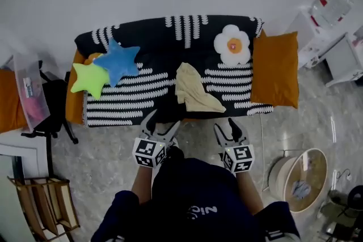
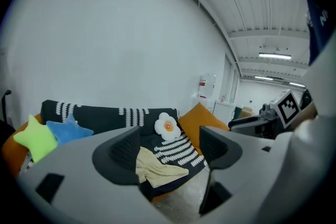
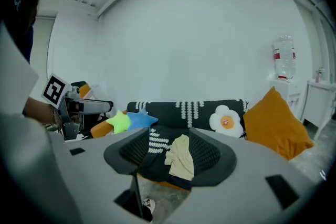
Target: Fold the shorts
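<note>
The cream shorts (image 1: pixel 195 90) lie crumpled near the front edge of a sofa under a black throw with white stripes (image 1: pixel 170 37). Both grippers hover over the floor just in front of the sofa. My left gripper (image 1: pixel 161 124) is in front of the shorts and slightly to their left. My right gripper (image 1: pixel 229 128) is to their front right. In the left gripper view the shorts (image 2: pixel 157 169) show beyond the left gripper's (image 2: pixel 169 152) parted jaws. The right gripper view shows the shorts (image 3: pixel 182 157) beyond the right gripper's (image 3: pixel 173 160) parted jaws. Neither gripper holds anything.
On the sofa lie a green star cushion (image 1: pixel 89 77), a blue star cushion (image 1: pixel 119 59), a white flower cushion (image 1: pixel 232 44) and an orange cushion (image 1: pixel 276 68). A round basket (image 1: pixel 298 178) stands on the floor at right, a wooden rack (image 1: pixel 42 201) at lower left.
</note>
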A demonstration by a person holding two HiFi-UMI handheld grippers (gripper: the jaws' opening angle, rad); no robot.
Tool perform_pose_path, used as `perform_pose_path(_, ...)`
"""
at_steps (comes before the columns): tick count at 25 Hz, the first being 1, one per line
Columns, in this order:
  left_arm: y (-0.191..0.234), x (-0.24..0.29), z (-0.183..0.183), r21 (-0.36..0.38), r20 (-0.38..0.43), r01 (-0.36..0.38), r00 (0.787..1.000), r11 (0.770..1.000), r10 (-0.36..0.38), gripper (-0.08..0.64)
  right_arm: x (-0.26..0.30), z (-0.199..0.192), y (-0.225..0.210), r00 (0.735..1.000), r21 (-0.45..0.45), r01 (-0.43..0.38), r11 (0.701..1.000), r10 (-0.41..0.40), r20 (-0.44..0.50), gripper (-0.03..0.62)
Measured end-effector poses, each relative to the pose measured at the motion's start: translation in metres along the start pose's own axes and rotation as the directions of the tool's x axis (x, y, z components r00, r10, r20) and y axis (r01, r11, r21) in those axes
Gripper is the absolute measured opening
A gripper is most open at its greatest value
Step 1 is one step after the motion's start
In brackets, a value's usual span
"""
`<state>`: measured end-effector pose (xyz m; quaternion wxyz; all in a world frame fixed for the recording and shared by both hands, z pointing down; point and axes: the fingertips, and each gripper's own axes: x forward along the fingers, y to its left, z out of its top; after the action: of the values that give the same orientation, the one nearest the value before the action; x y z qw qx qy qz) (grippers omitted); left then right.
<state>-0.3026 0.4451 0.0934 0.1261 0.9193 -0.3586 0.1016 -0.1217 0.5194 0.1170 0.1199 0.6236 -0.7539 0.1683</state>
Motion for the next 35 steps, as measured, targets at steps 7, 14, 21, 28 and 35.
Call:
perform_pose_path(7,0.048,0.042,0.014,0.067,-0.056,0.124,0.991,0.990,-0.120,0.322,0.055,0.020,0.003,0.992,0.045,0.127,0.991,-0.128,0.015,0.212)
perform_pose_path(14,0.092,0.064,0.023,0.077,-0.079,0.159,0.985,0.984,-0.153,0.322,0.101,0.029,0.012,0.985,0.038,0.174,0.984,-0.174,-0.001,0.201)
perform_pose_path(21,0.114,0.093,0.017,0.049,-0.123,0.150,0.982,0.987,-0.143,0.322,0.143,0.042,0.001,0.989,-0.032,0.134,0.990,-0.136,-0.053,0.199)
perform_pose_path(28,0.132,0.147,0.010,0.005,-0.175,0.089,0.981,0.996,-0.087,0.322,0.200,0.039,-0.037,0.987,-0.013,0.070,0.997,-0.071,-0.147,0.184)
perform_pose_path(35,0.156,0.217,-0.003,-0.062,-0.252,0.025,0.967,0.998,-0.040,0.322,0.275,0.034,-0.077,0.970,0.022,-0.049,0.999,0.052,-0.237,0.161)
